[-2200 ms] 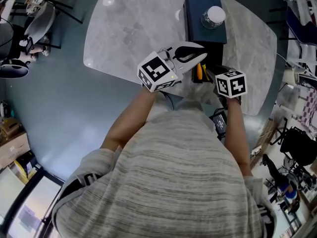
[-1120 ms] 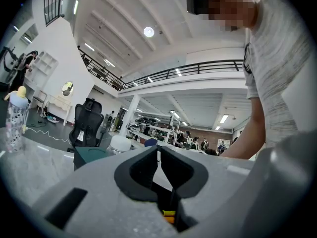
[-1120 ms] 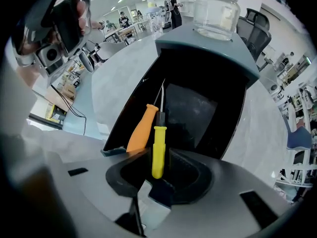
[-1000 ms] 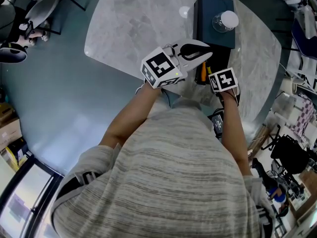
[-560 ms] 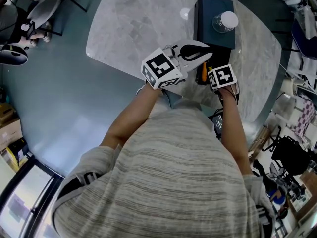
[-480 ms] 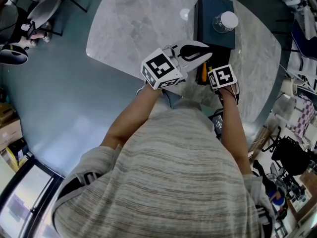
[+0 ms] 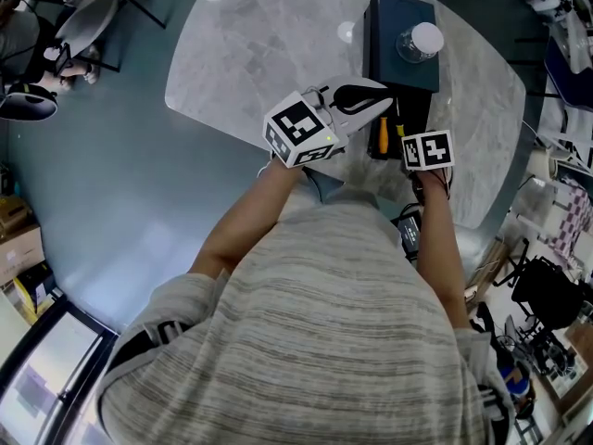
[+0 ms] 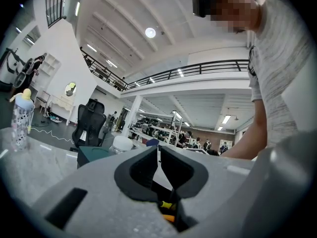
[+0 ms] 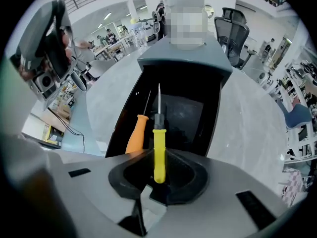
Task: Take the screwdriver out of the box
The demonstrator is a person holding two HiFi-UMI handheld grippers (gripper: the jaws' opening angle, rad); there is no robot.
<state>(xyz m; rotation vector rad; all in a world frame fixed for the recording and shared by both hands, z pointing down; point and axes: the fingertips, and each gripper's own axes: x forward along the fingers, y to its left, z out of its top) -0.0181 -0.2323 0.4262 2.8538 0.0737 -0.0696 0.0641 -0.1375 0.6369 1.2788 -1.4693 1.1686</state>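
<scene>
The yellow screwdriver (image 9: 159, 155) is held in the right claw (image 9: 158, 178). The butt of its handle is pinched between the dark pads, and its shaft points to 12 o'clock over the open black box (image 9: 185, 114). From the right gripper view the handle looks raised above the box floor rather than lying on it. At 9 o'clock of the yellow handle, just beside it, an orange screwdriver (image 9: 136, 136) lies in the box along its left wall.

At 12 o'clock of the box stands a dark teal case (image 7: 397, 21) with a white-topped jar (image 7: 422, 37) on it. Both sit on the grey marbled bench (image 7: 259, 54), toward its 3 o'clock side in the head view.

The left claw (image 8: 158, 155) is held level at 9 o'clock of the box. Its jaws are narrow, meeting at the tips, with nothing gripped between them.
</scene>
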